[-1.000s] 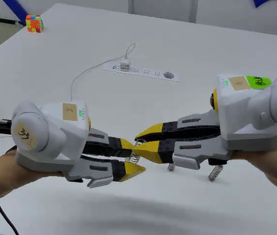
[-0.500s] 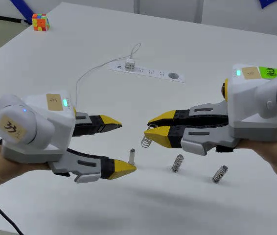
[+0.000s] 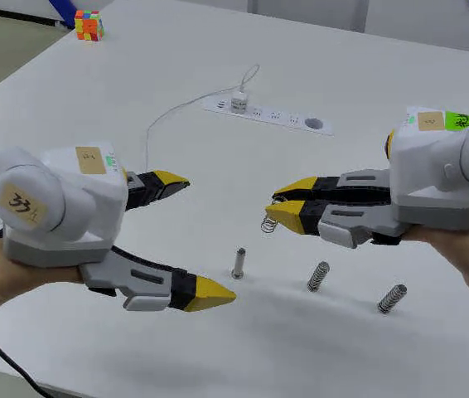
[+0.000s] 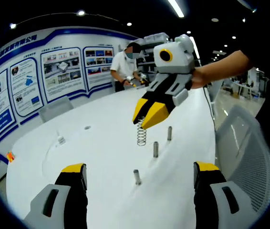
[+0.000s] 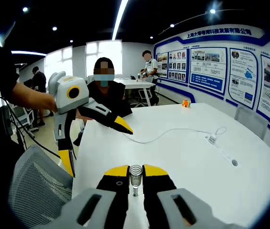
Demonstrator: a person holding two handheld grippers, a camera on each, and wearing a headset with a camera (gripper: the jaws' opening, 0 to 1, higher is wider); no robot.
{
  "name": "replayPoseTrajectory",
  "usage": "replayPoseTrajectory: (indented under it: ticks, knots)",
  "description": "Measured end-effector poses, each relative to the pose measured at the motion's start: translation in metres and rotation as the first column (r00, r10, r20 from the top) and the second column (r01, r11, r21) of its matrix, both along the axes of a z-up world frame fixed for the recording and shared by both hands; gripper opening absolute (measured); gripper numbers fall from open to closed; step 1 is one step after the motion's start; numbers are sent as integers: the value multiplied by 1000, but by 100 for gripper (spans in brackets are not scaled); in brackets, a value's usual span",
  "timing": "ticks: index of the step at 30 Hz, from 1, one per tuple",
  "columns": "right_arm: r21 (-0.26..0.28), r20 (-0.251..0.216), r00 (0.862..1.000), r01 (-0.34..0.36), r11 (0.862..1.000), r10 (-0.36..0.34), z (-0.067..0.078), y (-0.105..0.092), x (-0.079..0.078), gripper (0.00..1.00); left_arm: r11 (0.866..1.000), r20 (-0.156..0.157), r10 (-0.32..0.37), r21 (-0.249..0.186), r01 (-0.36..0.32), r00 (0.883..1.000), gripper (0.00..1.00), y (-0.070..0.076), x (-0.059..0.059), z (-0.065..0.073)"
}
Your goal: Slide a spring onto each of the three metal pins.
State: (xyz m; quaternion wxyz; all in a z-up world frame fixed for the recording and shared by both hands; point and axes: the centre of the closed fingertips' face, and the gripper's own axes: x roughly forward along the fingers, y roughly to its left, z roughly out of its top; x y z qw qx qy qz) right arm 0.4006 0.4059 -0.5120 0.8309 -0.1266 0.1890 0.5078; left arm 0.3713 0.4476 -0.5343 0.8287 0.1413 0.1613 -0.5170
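Note:
My right gripper is shut on a small metal spring that hangs from its yellow tips above the white table. In the right gripper view the spring sits between my shut jaws, right over the bare pin. That bare pin stands upright on the table, below and left of the held spring. To its right stand two more pins with springs on them. My left gripper is wide open at the left, holding nothing, and the bare pin stands between its tips.
A white power strip with a thin cable lies at the back of the table. A colourful cube sits at the far left corner. In the right gripper view, a person sits beyond the table.
The grippers were tip to tip at the pin; now they are apart. My left gripper has opened and drawn back left. My right gripper has lifted away with the spring.

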Motion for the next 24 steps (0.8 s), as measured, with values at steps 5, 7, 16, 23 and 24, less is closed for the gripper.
replayPoseTrajectory:
  ticks: [5,7,16,23,24]
  knots:
    - [-5,-12,1000,10,1000,-10,-9,7,7,11,999,4,42,-1,-42,999,100,6,9,-2]
    - [-10,-18,1000,7,1000,-8,-14,9,8,11,999,-4,43,-4,-43,999,100,6,10,-3]
    - [-36,-50,999,8,999,-10,-33,13,14,11,998,-6,57,14,-57,998,100,11,11,-7]
    - [-34,-69,998,9,999,-11,-44,18,14,11,997,-11,73,16,-73,997,100,14,13,-9]
    - [-37,-72,997,8,999,-11,-47,19,13,11,997,-9,75,13,-75,997,100,14,13,-8]
